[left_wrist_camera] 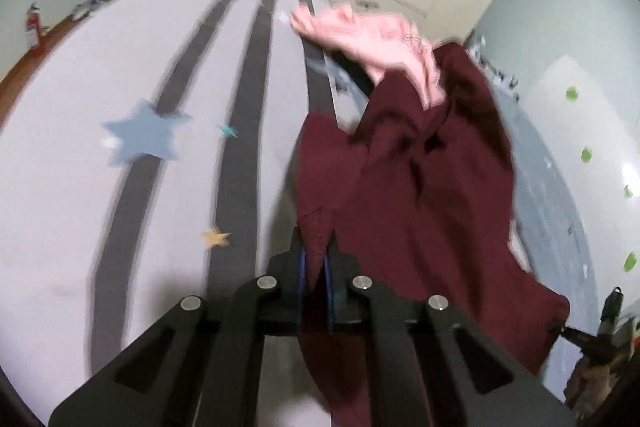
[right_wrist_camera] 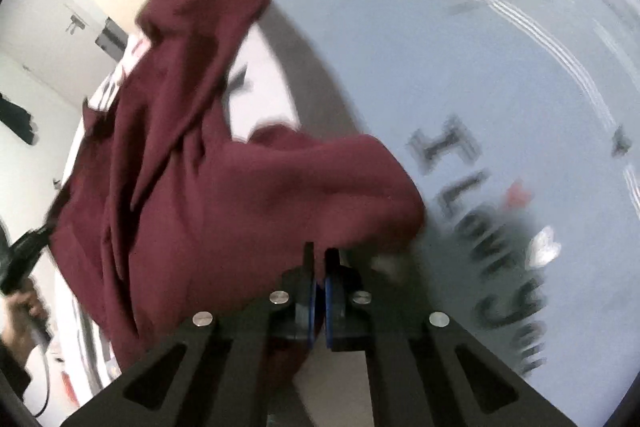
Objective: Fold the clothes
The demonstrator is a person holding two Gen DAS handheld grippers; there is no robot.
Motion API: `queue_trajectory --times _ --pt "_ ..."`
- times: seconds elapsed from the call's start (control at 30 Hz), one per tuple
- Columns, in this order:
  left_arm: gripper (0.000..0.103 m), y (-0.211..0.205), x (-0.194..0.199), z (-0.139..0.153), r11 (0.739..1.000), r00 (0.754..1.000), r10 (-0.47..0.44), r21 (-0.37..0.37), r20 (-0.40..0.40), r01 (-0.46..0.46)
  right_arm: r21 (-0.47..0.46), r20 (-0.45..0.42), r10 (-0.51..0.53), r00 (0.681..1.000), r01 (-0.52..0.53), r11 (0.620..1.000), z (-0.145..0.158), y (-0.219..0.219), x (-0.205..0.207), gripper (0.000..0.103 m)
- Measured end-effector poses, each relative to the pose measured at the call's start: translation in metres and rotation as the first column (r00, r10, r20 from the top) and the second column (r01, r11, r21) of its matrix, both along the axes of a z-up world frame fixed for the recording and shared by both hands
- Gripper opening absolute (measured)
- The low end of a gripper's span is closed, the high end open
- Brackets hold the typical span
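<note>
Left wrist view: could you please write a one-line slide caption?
Left gripper shut on a maroon garment lifted over a star-patterned bedsheet, pink cloth behind.

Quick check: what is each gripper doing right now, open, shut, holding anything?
Left gripper: shut on the maroon garment.
Right gripper: shut on the same maroon garment.

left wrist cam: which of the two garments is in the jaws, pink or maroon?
The maroon garment: its edge is pinched in the left gripper, jaws shut on it. The pink garment lies farther away, beyond the maroon one on the bed, clear of the gripper.
</note>
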State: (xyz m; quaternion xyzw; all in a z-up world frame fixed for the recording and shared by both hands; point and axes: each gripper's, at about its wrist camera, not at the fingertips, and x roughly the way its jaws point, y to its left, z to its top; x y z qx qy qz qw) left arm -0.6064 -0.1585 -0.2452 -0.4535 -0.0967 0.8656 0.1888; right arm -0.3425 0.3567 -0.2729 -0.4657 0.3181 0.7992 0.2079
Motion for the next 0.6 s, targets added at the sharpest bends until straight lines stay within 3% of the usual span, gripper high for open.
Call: queue_trajectory --times 0.17,0.33,0.4,0.47,0.6 --pt "0.005 -0.039 0.072 0.053 0.997 0.995 0.075 0.026 0.070 -0.077 0.058 0.002 0.059 0.998 -0.059 0.997 0.050 0.039 0.007 0.002" --pt "0.005 -0.062 0.178 0.063 0.987 0.970 0.151 0.017 0.188 -0.157 0.097 0.102 0.076 0.992 -0.086 0.992 0.070 0.095 0.005 0.002" --pt "0.005 -0.058 0.217 0.046 0.981 0.949 0.180 0.017 0.257 -0.191 0.080 0.153 0.112 0.982 -0.125 0.989 0.064 0.113 -0.001 0.002" --pt "0.006 -0.043 0.252 0.010 0.982 0.926 0.185 -0.028 0.331 -0.186 0.084 0.224 0.155 0.962 -0.178 0.980 0.048 0.116 -0.008 0.003" --pt "0.010 -0.018 0.280 -0.051 0.983 0.888 0.172 -0.128 0.426 -0.129 0.066 0.316 0.178 0.932 -0.209 0.976 0.005 0.107 -0.004 0.006"
